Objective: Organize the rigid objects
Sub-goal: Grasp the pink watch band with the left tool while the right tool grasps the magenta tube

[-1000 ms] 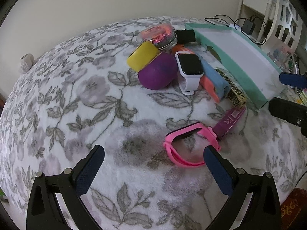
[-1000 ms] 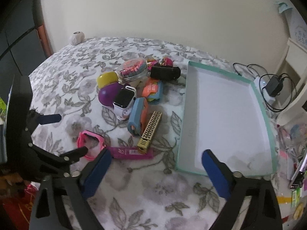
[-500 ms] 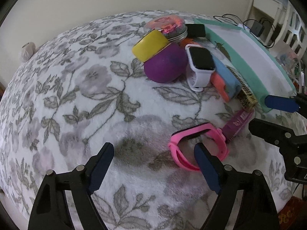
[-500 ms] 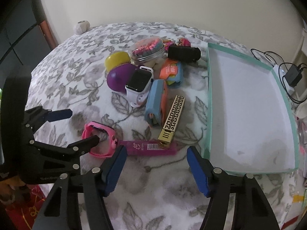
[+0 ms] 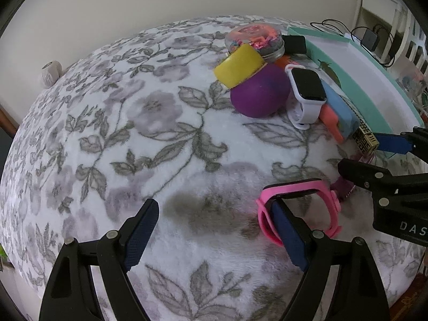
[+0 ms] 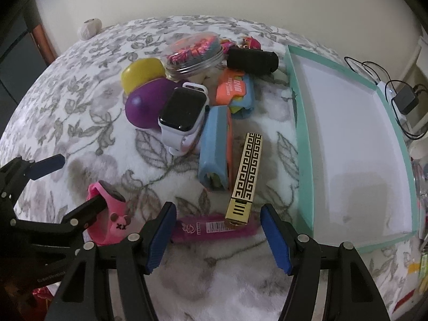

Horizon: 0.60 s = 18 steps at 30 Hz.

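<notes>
A pink watch (image 5: 297, 206) (image 6: 107, 208) lies on the flowered blanket. My left gripper (image 5: 214, 214) (image 6: 77, 180) is open, with its right finger inside the watch's band loop and its left finger over bare blanket. My right gripper (image 6: 218, 222) (image 5: 374, 155) is open and hangs low over a magenta tube (image 6: 214, 227), which lies between its fingers beside the near end of a gold and black patterned box (image 6: 246, 171). I cannot see the pads pressing on the tube. The teal tray (image 6: 302, 139) (image 5: 374, 101) with a white floor stands to the right.
Behind lie a white smartwatch (image 6: 184, 112), a purple ball with a yellow cap (image 6: 144, 101), a jar of coloured bits (image 6: 195, 50), a black cylinder (image 6: 251, 60), an orange item (image 6: 232, 88) and a blue and orange case (image 6: 214, 144). A charger and cables (image 6: 404, 99) sit past the tray.
Both grippers have narrowed. The right one came down and forward over the magenta tube. The left one's right finger has slipped into the pink watch's loop.
</notes>
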Each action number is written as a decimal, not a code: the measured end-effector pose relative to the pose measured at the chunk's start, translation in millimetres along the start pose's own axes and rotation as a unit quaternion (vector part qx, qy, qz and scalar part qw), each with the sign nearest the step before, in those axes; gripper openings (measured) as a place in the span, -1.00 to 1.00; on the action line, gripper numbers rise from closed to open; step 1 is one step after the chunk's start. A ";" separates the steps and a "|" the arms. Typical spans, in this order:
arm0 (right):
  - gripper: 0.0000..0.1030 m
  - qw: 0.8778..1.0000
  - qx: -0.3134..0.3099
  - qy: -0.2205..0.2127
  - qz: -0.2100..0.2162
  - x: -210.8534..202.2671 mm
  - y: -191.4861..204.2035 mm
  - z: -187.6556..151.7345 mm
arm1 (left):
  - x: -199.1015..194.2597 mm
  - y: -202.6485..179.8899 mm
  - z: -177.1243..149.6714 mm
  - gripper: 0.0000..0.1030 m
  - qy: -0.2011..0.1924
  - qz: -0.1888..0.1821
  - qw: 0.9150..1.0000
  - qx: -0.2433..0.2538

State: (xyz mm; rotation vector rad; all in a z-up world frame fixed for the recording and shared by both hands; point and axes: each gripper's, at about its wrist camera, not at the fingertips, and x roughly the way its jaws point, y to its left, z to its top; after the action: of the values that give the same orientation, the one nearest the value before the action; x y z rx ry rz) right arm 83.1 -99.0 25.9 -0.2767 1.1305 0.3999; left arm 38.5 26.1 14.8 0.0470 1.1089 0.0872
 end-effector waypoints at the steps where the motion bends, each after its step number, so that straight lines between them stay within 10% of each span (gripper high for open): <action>1: 0.34 1.000 0.005 0.001 0.002 0.7 -1.5 -1.8 | -0.2 -3.8 -0.9 0.68 0.001 0.002 1.000 0.004; 18: 0.35 0.999 0.000 0.051 -0.010 -1.3 -15.1 -31.1 | -1.8 -10.4 -2.7 0.68 -0.004 0.005 1.000 0.012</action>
State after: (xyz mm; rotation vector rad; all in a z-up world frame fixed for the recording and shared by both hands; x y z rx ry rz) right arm 63.9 -125.5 14.8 -0.3104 1.2268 0.3704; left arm 35.7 15.5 14.3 0.0751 1.1026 0.0827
